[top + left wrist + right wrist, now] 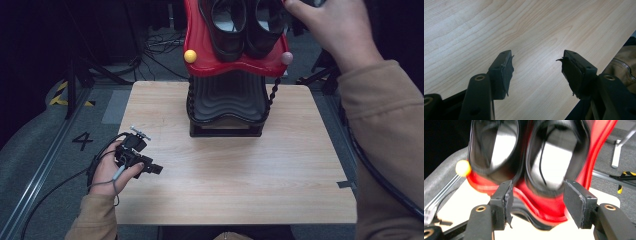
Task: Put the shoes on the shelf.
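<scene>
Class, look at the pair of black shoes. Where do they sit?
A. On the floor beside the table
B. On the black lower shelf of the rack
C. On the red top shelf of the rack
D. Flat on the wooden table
C: the black shoes rest side by side on the red top shelf of the rack, above the black lower shelf, with the right gripper open in front of them.

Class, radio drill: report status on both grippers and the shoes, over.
Left gripper open, idle over the table. Right gripper open, jaws short of the right black shoe on the red shelf. Nothing in between.
</scene>
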